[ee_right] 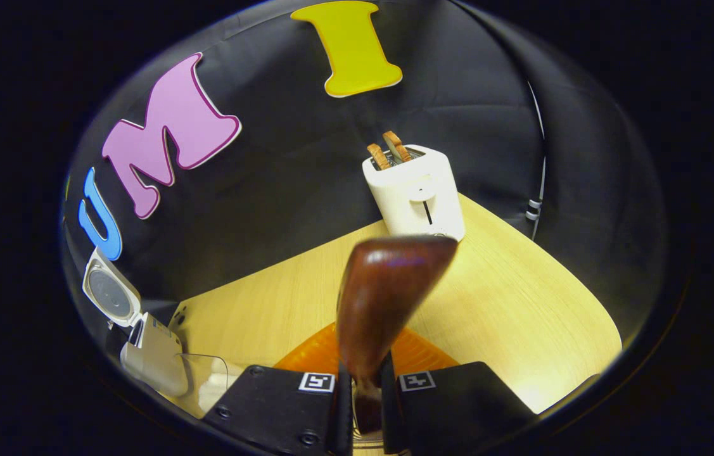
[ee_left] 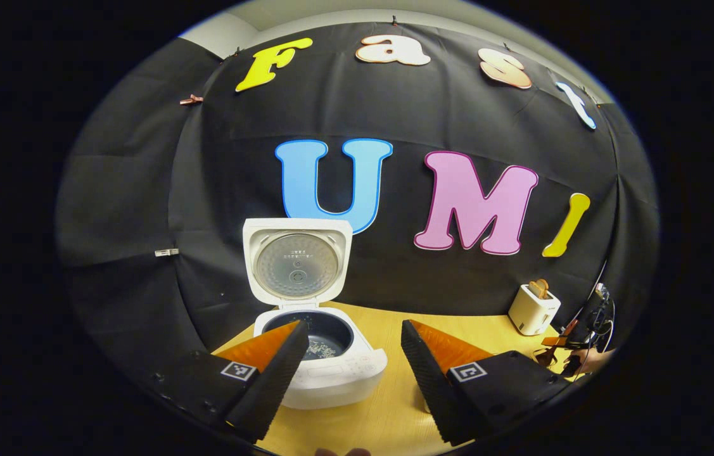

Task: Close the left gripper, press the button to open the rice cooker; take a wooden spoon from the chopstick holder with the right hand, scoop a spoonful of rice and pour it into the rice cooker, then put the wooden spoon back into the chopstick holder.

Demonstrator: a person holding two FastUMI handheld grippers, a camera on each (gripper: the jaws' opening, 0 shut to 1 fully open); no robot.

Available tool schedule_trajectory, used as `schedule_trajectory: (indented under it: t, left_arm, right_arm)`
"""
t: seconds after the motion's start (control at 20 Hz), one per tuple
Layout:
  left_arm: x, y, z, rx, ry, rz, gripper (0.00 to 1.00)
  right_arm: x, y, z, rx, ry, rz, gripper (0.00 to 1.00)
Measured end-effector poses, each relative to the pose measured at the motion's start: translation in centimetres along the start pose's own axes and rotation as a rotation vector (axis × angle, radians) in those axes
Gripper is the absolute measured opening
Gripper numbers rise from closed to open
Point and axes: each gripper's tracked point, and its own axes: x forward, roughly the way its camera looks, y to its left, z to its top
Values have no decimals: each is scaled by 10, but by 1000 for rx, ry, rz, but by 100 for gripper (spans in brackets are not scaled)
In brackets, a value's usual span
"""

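- right gripper clenched on the wooden spoon, handle pinched between both fingers, bowl end sticking up and forward.
- left gripper released, fingers spread, hovering just in front of the rice cooker.
- cooker lid stands open, some rice already in the pot.
- judgement: spoon looks empty, so likely heading back to the chopstick holder; keep it upright, lower handle-first, release only once seated.
- toaster sits on the tabletop beyond the spoon; cooker far left in the right gripper view.

Glossy dark wooden spoon — smooth white plastic rice cooker on a matt wood-grain table.
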Motion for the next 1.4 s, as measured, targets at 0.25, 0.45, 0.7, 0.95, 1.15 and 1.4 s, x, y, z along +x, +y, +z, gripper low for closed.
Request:
schedule_trajectory:
  t: [0.25,0.45,0.7,0.95,1.15,1.4]
  left_arm:
    - [1,-7,3,10,-4,-27,95]
    - [5,-11,8,3,-21,-53,95]
    - [18,-16,21,-22,-66,-99,95]
    - [32,-8,39,-32,-112,-120,95]
    - [39,10,52,-20,-139,-114,95]
    - [38,26,56,4,-161,-116,95]
  right_arm:
    - [-3,-3,11,51,-14,-4,45]
    - [-18,-12,22,64,-41,-30,65]
    - [-68,-11,44,83,-94,-26,83]
    - [-122,9,61,62,-167,15,82]
    - [-177,57,72,-17,-239,102,84]
    - [-232,129,79,-149,-316,212,92]
